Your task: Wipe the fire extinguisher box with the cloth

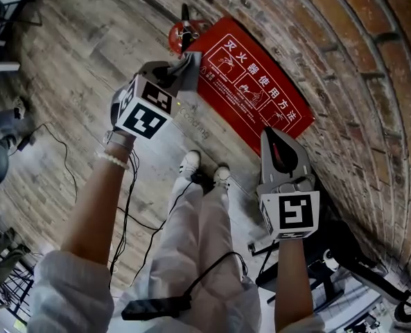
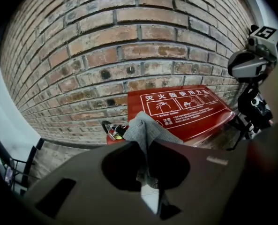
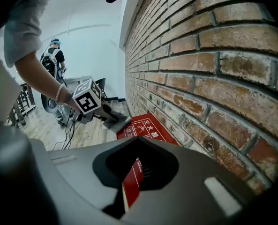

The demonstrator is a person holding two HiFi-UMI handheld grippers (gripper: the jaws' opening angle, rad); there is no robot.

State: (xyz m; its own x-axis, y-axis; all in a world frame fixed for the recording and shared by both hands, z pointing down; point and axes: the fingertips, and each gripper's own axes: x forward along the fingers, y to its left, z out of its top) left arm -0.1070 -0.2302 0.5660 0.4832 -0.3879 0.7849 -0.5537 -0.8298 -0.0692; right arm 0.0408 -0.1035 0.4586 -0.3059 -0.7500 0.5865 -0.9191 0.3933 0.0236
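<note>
Red fire extinguisher box lies flat on the wooden floor at the foot of the brick wall, its white-printed top face up. A red fire extinguisher with a black handle stands just beside its far left end. Left gripper: jaws clamped shut on a grey cloth, and the left gripper view shows the fabric pinched between them and bunching out past the tips. The cloth sits over the left end of the box, near the extinguisher; I cannot tell whether it touches the surface. Right gripper: jaws drawn together to a thin slit with nothing between them, only the red box top seen through the gap. It hangs over the right, near end of the box, well apart from the left gripper. A second person stands far off across the room in the right gripper view.
</note>
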